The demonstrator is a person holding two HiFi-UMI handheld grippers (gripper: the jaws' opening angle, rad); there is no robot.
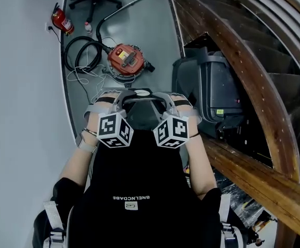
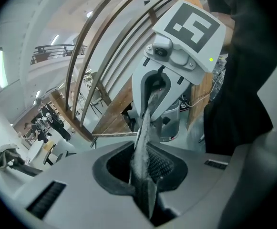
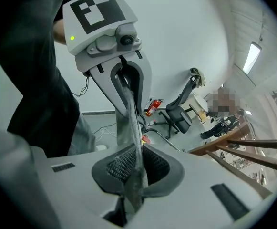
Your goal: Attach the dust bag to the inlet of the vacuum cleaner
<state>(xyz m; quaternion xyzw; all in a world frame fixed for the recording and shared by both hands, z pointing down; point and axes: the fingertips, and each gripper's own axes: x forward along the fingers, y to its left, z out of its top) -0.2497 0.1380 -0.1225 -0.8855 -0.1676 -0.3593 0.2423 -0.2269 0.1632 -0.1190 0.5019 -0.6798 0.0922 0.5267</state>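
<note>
The dust bag (image 1: 139, 112) hangs in the air in front of the person's chest, stretched between the two grippers and well apart from the red vacuum (image 1: 125, 60), which sits on the floor ahead beside its coiled hose (image 1: 82, 53). From where I stand the bag looks like grey felt-like cloth: light, soft and limp, not slippery, likely to sag and fold wherever it is not held taut. At its far edge there seems to be a paler, stiffer collar (image 1: 139, 93) with a dark opening. That, I'd judge, is the part that has to go over the inlet, so the best hold is on the cloth just beside it, one grip on each side, to keep the opening facing the right way. The left gripper (image 2: 144, 187) has its jaws closed on a fold of the cloth, which runs in a tight band straight across to the other gripper. The right gripper (image 3: 131, 178) is the same – jaws nearly together, a thin pinch of grey cloth between the pads. Neither touches anything else. I cannot make out the inlet itself from here, and a grey bin (image 1: 206, 87) stands by the stairs to the right
</note>
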